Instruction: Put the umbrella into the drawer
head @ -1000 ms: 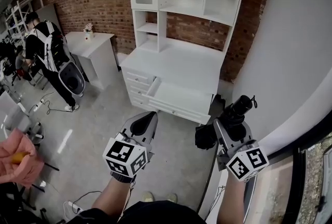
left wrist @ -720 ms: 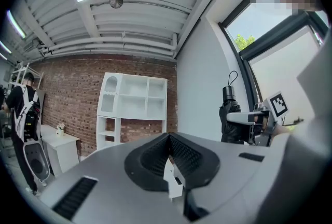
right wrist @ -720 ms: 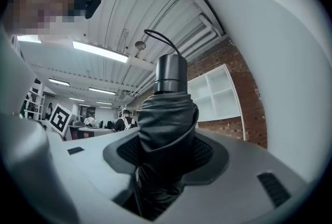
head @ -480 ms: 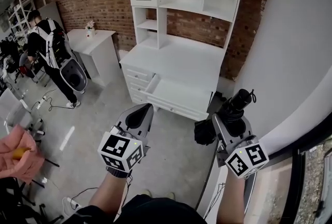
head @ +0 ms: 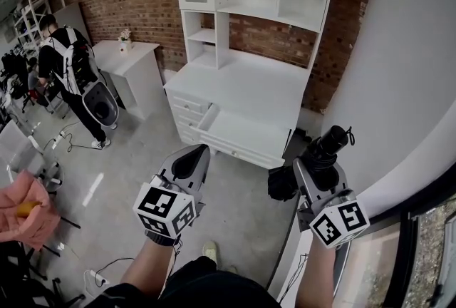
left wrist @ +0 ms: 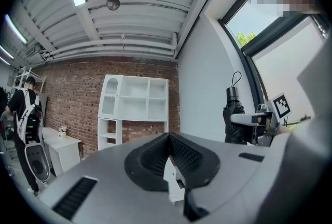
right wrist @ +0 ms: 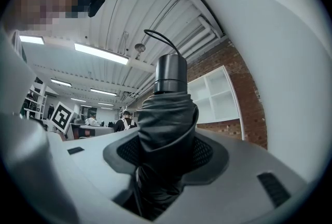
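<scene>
Fingers (right wrist: pixel 207 153) of our right gripper (head: pixel 311 170) clamp the folded umbrella (right wrist: pixel 167 114), well short of the open drawer (head: pixel 246 134), our left gripper (left wrist: pixel 168 136) pinched shut and empty, and the seemingly loose fabric could slide through that grip.

umbrella (right wrist: pixel 166 129) — lower end hidden, probably cropped
</scene>
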